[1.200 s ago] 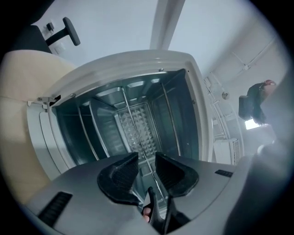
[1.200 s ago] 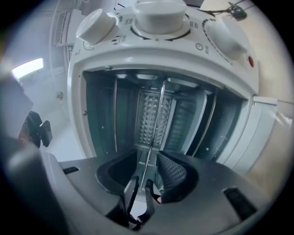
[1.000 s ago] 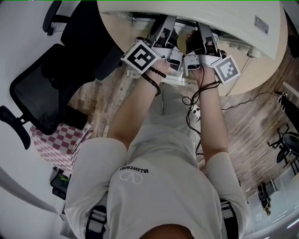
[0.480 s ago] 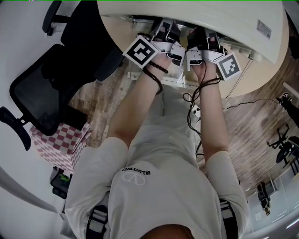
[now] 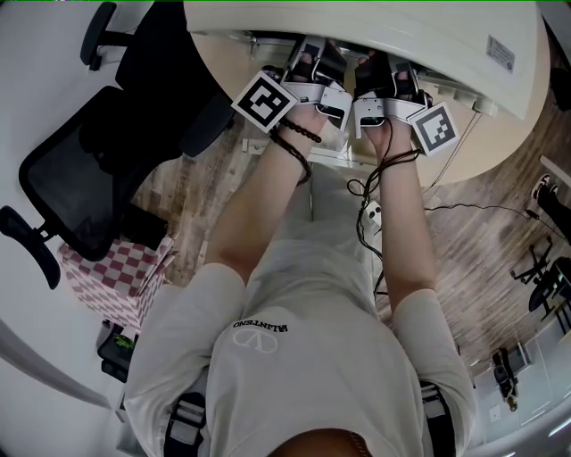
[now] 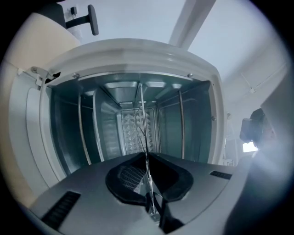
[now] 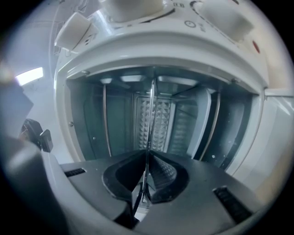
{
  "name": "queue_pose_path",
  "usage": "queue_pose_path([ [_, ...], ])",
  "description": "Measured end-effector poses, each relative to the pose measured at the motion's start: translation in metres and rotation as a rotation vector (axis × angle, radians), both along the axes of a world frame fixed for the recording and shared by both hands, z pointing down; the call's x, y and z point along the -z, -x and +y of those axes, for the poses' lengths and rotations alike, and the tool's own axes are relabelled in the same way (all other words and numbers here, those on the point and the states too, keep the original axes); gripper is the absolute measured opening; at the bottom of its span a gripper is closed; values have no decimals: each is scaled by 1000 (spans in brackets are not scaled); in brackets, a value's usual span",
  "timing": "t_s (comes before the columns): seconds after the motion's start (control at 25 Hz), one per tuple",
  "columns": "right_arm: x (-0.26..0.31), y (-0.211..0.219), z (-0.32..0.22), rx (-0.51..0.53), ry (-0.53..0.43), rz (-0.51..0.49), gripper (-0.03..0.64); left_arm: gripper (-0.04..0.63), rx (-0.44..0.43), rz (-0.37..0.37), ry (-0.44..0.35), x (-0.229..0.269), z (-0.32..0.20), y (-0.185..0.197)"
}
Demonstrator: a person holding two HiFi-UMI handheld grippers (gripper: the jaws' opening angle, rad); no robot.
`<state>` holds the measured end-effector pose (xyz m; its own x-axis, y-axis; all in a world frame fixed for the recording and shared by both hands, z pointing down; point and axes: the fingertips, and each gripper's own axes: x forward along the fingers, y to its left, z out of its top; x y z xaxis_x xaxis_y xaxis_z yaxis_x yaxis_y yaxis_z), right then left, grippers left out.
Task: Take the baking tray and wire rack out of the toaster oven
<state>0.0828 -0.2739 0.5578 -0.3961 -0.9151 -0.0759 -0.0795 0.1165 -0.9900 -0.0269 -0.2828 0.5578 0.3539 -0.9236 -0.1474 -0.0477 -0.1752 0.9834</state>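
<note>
The white toaster oven (image 6: 128,55) stands open in front of both grippers, and both views are rolled sideways. A thin wire rack (image 6: 141,119) runs edge-on through the oven cavity into the jaws. My left gripper (image 6: 148,183) has just been closing and is now shut on the rack's front edge. The right gripper (image 7: 146,181) has closed the same way on the rack (image 7: 150,114) further along. In the head view the oven (image 5: 375,22) hides both sets of fingertips; only the marker cubes (image 5: 265,103) (image 5: 433,129) show. No baking tray can be made out.
Metal shelf rails (image 6: 87,133) line the oven's side walls, and its back wall is embossed. A black office chair (image 5: 80,178) stands at the person's left beside a red checked cloth (image 5: 111,268). A cable (image 5: 375,214) hangs below the round table (image 5: 500,134).
Both hands have edged slightly further in towards the oven, and the left marker cube has rolled a little. The arms otherwise hold their place.
</note>
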Motion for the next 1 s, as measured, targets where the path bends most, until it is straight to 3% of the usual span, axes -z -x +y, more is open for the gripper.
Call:
queue_pose_path([
  [0.24,-1,0,9,-2,4,-34,15,9,3,57,4,1,8,0],
  [0.68,-14,1,8,30,27,-55,14,9,41,62,23,-12,9,1],
  [1.0,1,0,47,66,19,-78,12,6,81,78,20,5,49,1],
])
